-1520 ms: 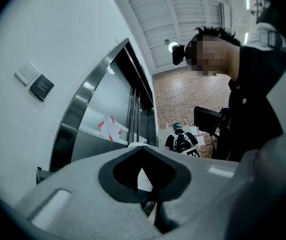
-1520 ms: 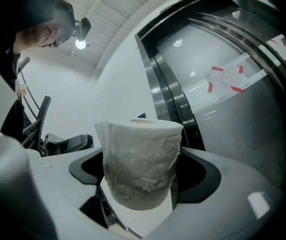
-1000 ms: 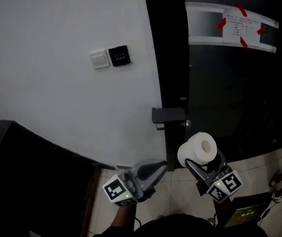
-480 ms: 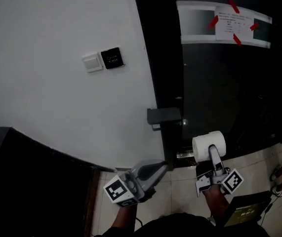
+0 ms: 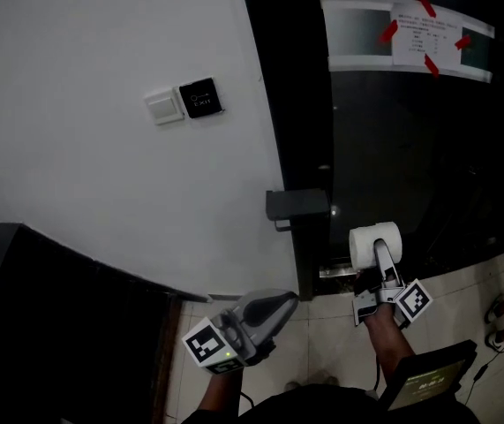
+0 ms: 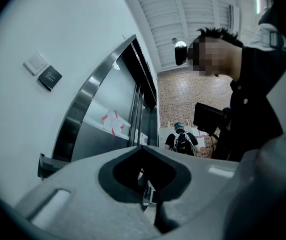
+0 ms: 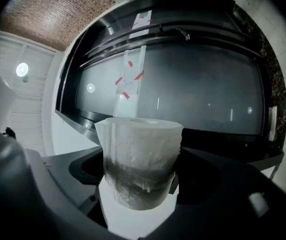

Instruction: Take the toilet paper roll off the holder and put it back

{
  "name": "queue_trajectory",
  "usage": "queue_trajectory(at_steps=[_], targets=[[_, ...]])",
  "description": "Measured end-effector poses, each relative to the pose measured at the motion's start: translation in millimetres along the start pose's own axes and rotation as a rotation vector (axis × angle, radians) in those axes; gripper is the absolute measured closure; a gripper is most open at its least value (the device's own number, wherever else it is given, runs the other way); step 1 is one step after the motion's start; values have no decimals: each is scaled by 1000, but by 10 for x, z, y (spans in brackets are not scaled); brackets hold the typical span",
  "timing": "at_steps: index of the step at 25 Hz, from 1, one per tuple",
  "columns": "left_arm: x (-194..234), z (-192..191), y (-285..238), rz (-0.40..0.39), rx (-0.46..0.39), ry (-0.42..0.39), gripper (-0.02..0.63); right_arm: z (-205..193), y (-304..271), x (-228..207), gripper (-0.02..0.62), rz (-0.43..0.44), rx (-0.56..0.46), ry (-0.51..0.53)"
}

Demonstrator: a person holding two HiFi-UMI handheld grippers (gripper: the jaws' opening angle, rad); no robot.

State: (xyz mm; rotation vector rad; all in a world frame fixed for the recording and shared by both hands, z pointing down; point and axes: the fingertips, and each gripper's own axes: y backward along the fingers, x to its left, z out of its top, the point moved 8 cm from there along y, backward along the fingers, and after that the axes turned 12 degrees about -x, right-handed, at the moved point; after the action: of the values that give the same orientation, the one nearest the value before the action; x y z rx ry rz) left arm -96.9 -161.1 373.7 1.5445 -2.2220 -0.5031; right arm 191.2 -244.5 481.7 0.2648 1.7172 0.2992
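Toilet paper roll (image 5: 373,242), lower right, clamped in right gripper (image 5: 380,259); left gripper (image 5: 282,305) closed, empty; soft roll may squash or slip short of holder (image 5: 297,207).

The holder (image 5: 297,206) juts from the dark door frame (image 5: 291,104); open air lies below and right of it, up to the toilet paper roll (image 5: 368,237) held in the right gripper (image 5: 379,251).

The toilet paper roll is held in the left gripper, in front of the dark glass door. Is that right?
Not quite. The roll is held in the right gripper, not the left, in front of the dark glass door. The right gripper view shows its jaws clamped on the roll. The left gripper is shut with nothing in it.
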Motion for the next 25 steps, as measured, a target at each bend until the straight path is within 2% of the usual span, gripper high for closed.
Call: queue_trajectory(at_steps=[9, 14, 19, 22, 25], targets=[[128, -35, 314, 112, 42, -5, 609, -29, -664, -716, 181, -119, 11, -10], [148, -16, 398, 137, 18, -3, 609, -100, -846, -945, 181, -167, 3, -8], [117, -21, 505, 177, 44, -22, 609, -301, -955, -1089, 181, -194, 17, -28], [87, 55, 647, 235, 36, -23, 609, -526, -1026, -1122, 181, -204, 33, -47], [39, 74, 735, 255, 42, -44, 609, -727, -1060, -1153, 181, -212, 60, -58]])
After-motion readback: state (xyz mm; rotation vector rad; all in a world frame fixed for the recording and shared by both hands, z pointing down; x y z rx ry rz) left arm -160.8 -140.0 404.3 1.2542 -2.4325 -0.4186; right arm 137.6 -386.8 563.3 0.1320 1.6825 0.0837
